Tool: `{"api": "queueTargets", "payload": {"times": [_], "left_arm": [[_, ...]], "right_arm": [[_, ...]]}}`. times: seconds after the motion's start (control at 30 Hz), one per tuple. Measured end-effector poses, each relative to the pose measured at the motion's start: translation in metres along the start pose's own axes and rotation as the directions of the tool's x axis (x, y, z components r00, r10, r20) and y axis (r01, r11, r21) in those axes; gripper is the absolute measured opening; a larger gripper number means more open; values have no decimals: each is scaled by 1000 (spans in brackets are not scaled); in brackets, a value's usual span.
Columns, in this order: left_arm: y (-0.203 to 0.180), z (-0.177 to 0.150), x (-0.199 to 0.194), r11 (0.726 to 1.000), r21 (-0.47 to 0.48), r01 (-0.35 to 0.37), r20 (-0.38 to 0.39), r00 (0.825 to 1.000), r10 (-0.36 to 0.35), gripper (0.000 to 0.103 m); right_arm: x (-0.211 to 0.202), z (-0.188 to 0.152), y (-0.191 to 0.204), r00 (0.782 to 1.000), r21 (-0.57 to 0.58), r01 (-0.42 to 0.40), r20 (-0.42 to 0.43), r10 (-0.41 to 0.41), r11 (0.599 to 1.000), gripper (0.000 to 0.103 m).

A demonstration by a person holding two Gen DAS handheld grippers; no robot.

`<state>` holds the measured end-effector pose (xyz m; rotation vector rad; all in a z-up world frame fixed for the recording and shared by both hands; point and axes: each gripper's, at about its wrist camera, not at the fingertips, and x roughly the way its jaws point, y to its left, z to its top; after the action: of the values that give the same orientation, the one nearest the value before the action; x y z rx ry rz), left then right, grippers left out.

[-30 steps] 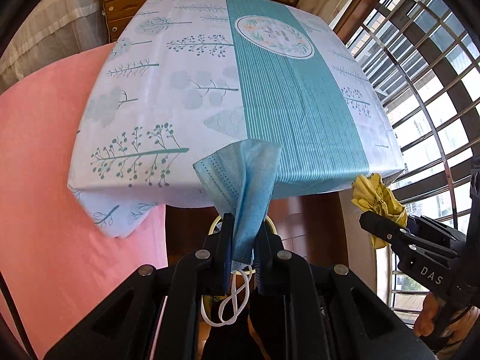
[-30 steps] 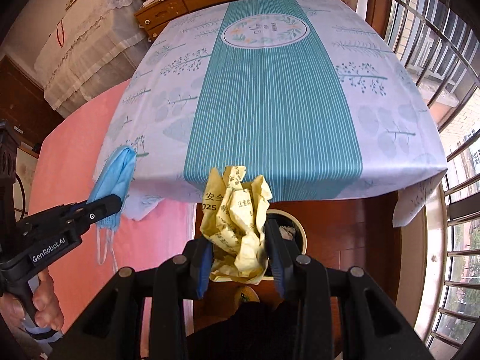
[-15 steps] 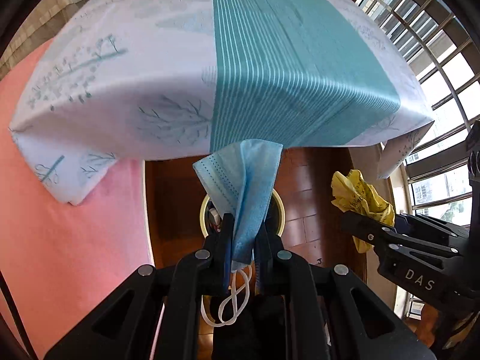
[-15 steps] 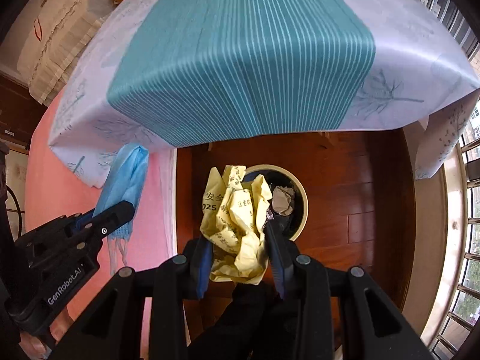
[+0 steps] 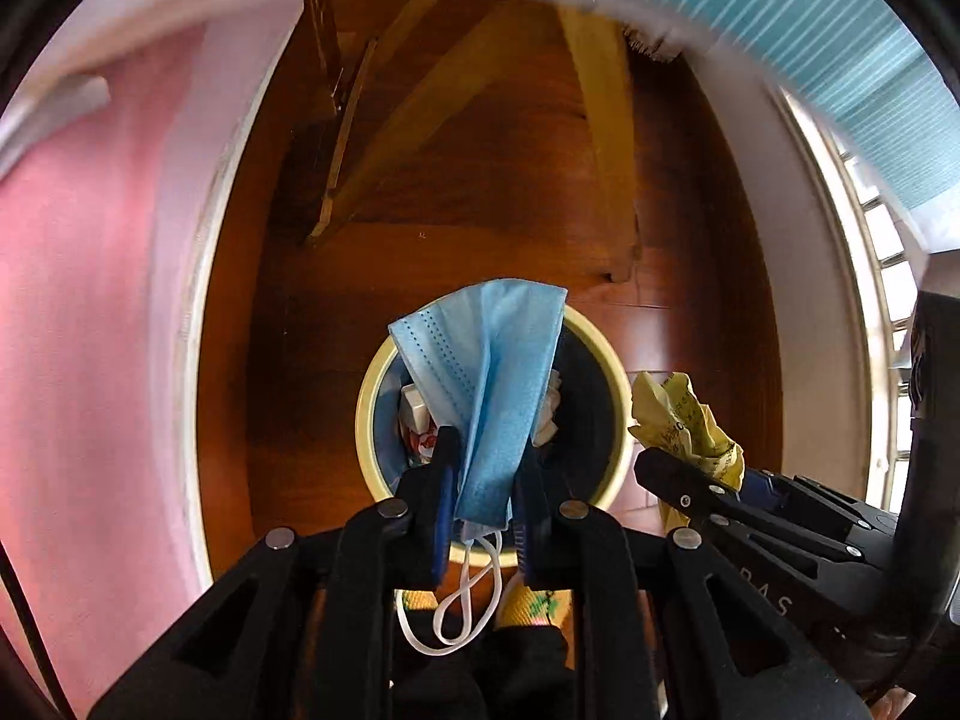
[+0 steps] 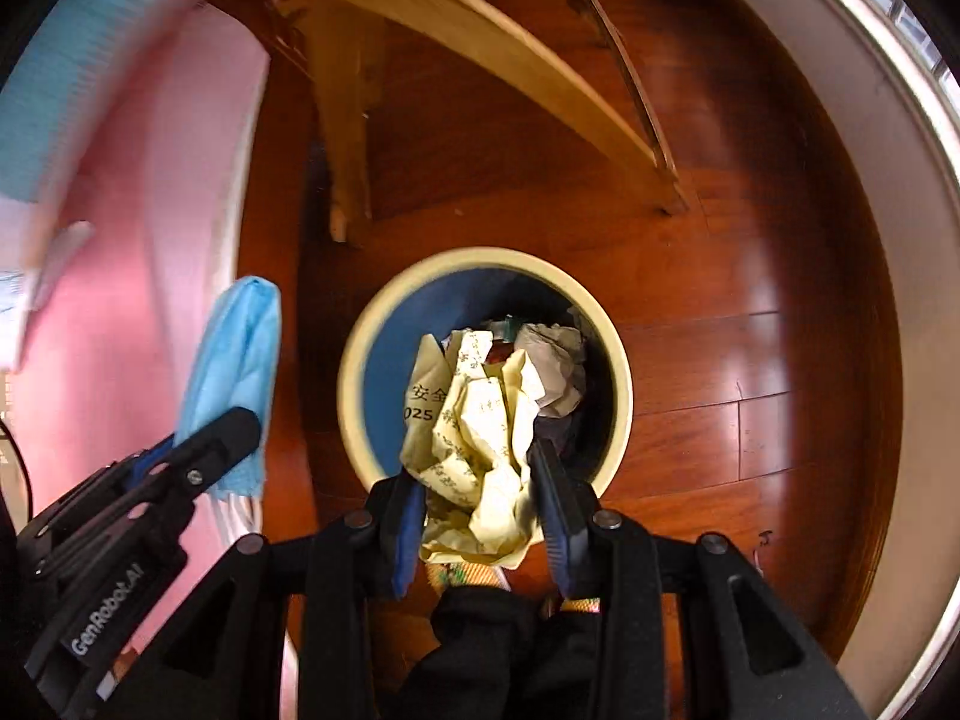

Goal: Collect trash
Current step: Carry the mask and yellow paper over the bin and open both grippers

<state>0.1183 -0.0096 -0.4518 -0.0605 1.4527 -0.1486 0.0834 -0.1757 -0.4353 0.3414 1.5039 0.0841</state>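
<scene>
**A:** Pose of the left gripper?

**B:** Pointed steeply down over a round cream-rimmed trash bin on the wooden floor. Fingers narrow, pinching a folded blue face mask, white ear loops dangling below at 6 o'clock. Mask hanging directly above the bin opening.

**A:** And the right gripper?

**B:** Also aimed downward above the same bin. Fingers clamped on a crumpled yellow paper with black printed characters, held over the bin mouth. Crumpled grey-white scraps already inside, toward 1 o'clock of the paper. Left gripper seen at 9 o'clock, beside the bin.

**A:** Differences from half a second ago?

**B:** Both tilted further down and closer to the bin. Striped cloth on the counter, earlier filling the upper view, now only a blurred sliver along the top edge. Bin larger and centred. Both grips unchanged.
</scene>
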Motion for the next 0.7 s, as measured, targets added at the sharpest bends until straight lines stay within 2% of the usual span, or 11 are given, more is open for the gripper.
{"api": "queueTargets", "payload": {"times": [0.13,0.23,0.3,0.37,0.47,0.5,0.7], "left_arm": [[5,-5,36,999,6,-40,3,999,40,22],[10,-11,53,999,2,-32,8,999,32,37],[14,-12,62,999,0,-32,-6,999,32,79],[18,-13,67,1000,-10,-24,3,1000,24,92],[22,-14,75,999,-5,-35,0,999,35,94],[22,-14,77,999,-7,-41,-1,999,41,95],[36,-9,90,998,-48,-45,-2,999,45,95]], "right_arm": [[37,2,-9,1000,10,6,-8,-6,1000,36],[54,4,-12,1000,21,-1,-9,1,1000,37],[63,5,-15,1000,26,-2,-5,2,1000,39],[71,6,-16,1000,26,7,-9,-7,1000,45],[81,9,-21,1000,38,6,-8,-6,999,62],[86,10,-24,1000,42,-2,-5,2,999,64],[93,11,-29,1000,33,11,12,-11,999,65]]}}
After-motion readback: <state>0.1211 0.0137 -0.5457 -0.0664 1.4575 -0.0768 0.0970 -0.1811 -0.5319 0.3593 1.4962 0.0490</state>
